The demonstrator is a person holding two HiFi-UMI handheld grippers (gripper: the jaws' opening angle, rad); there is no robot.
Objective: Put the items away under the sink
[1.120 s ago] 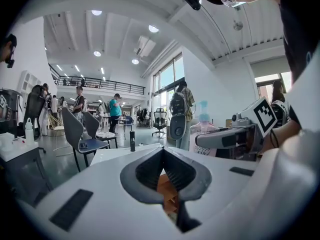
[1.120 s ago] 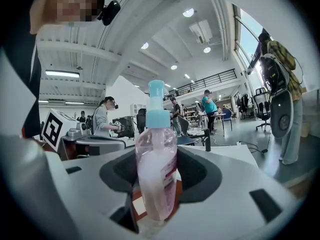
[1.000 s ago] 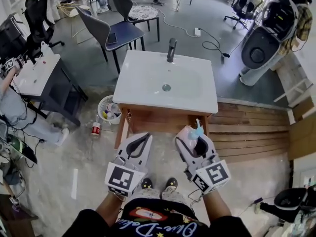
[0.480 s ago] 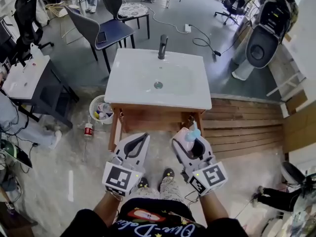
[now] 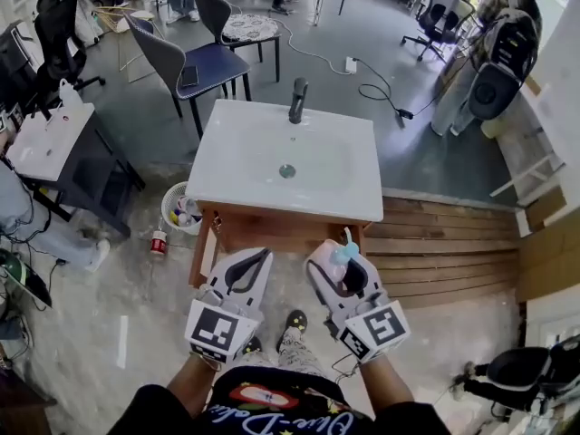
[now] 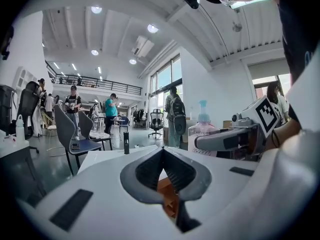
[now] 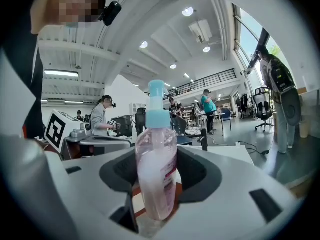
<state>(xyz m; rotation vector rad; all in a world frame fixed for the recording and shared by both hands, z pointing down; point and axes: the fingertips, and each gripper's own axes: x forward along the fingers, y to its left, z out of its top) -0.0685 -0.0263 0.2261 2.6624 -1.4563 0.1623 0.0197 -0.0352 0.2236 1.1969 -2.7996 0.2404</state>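
Note:
My right gripper [image 5: 333, 263] is shut on a pink pump bottle [image 7: 156, 168] with a light blue pump top [image 5: 345, 250]; the bottle stands upright between the jaws. My left gripper [image 5: 256, 259] is shut with nothing between its jaws. In the head view both hang side by side in front of the white sink [image 5: 288, 157] with its dark faucet [image 5: 297, 101], which rests on a wooden cabinet [image 5: 281, 227]. In the left gripper view the bottle [image 6: 202, 127] and right gripper [image 6: 235, 139] show at the right. The space under the sink is hidden.
A small white bin [image 5: 182, 211] with coloured things and a red can [image 5: 159, 242] stand left of the cabinet. A wooden slatted platform [image 5: 444, 247] lies to the right. A dark table [image 5: 54, 148], chairs [image 5: 195, 57] and several people stand further off.
The view has shifted; the sink sits slightly lower and further left in the picture. Both grippers hold the same pose, the bottle still in the right one.

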